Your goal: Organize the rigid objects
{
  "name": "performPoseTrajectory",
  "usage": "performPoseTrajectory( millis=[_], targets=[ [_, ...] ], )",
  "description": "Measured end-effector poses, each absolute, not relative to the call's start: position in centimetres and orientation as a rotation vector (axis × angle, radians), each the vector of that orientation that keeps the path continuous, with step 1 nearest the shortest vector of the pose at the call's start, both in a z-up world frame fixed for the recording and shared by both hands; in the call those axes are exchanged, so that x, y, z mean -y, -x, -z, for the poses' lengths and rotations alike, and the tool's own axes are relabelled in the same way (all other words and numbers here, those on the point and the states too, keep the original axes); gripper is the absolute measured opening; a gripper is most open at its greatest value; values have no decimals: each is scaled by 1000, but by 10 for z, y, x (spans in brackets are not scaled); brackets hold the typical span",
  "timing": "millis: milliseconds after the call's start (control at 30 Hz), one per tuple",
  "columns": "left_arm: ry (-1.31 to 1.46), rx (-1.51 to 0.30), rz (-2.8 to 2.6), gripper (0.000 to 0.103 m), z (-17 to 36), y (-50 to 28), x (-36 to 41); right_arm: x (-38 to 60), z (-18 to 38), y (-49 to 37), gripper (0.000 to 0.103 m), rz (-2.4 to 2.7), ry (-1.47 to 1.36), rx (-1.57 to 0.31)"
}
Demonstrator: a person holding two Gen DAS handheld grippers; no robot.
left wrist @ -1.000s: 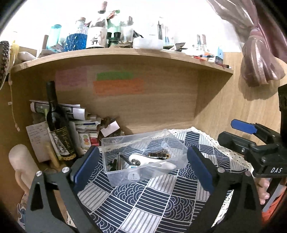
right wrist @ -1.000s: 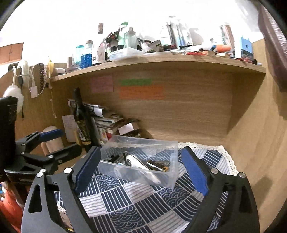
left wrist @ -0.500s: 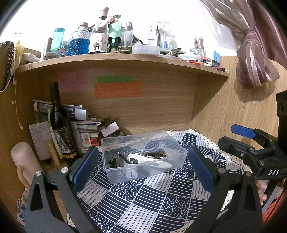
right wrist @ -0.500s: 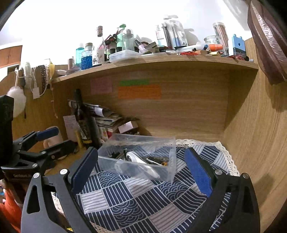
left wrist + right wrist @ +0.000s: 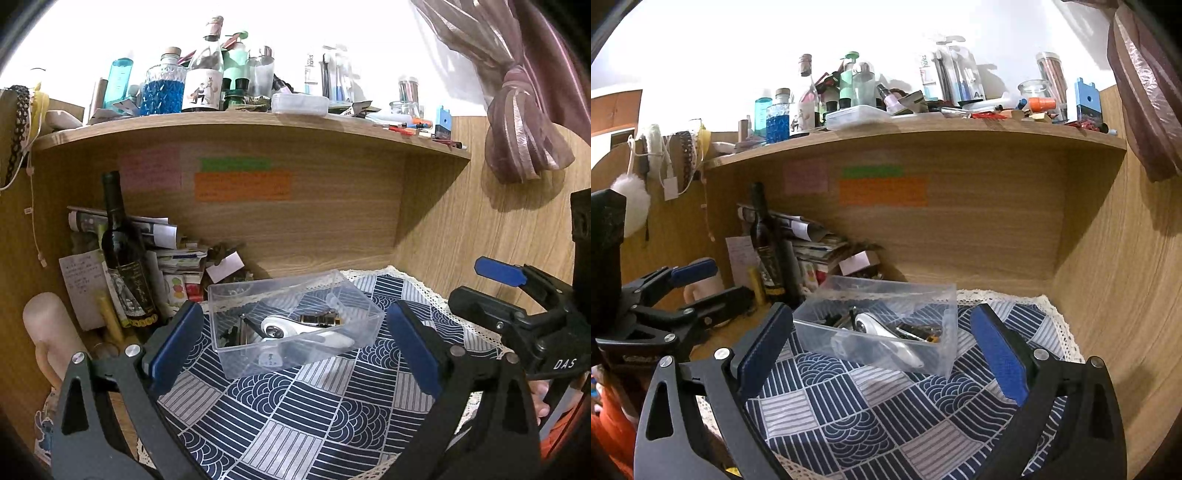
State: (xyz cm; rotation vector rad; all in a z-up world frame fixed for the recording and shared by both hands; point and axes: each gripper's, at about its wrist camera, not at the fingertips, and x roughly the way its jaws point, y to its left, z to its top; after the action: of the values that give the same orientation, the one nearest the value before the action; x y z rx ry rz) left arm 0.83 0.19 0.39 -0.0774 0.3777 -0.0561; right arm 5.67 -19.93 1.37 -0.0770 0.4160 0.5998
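Observation:
A clear plastic box [image 5: 364, 326] [image 5: 938, 354] stands on the blue patterned cloth [image 5: 314, 413] [image 5: 857, 410]. Inside lie a white tool with a round head [image 5: 275, 328] [image 5: 871, 326], a gold-and-black piece [image 5: 319, 320] and small dark parts [image 5: 231, 336]. My left gripper [image 5: 295, 354] is open and empty, held back from the box, which lies between the finger lines. My right gripper [image 5: 881, 354] is open and empty, also short of the box. Each gripper shows at the edge of the other's view [image 5: 517, 299] [image 5: 676, 295].
A dark wine bottle [image 5: 123, 258] [image 5: 768, 254] and a stack of papers [image 5: 162, 254] stand at the back left under a cluttered shelf [image 5: 258, 125]. A wooden side wall [image 5: 1119, 280] bounds the right. A curtain [image 5: 524, 140] hangs at the upper right.
Both grippers have drawn back and risen slightly, so the box looks smaller and farther. Both stay open. The box and its contents have not moved.

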Motion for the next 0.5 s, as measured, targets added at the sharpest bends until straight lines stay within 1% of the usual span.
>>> performPoseTrajectory(
  millis=[500],
  targets=[
    [80, -374, 54, 101, -4, -7, 0, 201, -14, -57, 100, -601, 79, -415]
  ],
)
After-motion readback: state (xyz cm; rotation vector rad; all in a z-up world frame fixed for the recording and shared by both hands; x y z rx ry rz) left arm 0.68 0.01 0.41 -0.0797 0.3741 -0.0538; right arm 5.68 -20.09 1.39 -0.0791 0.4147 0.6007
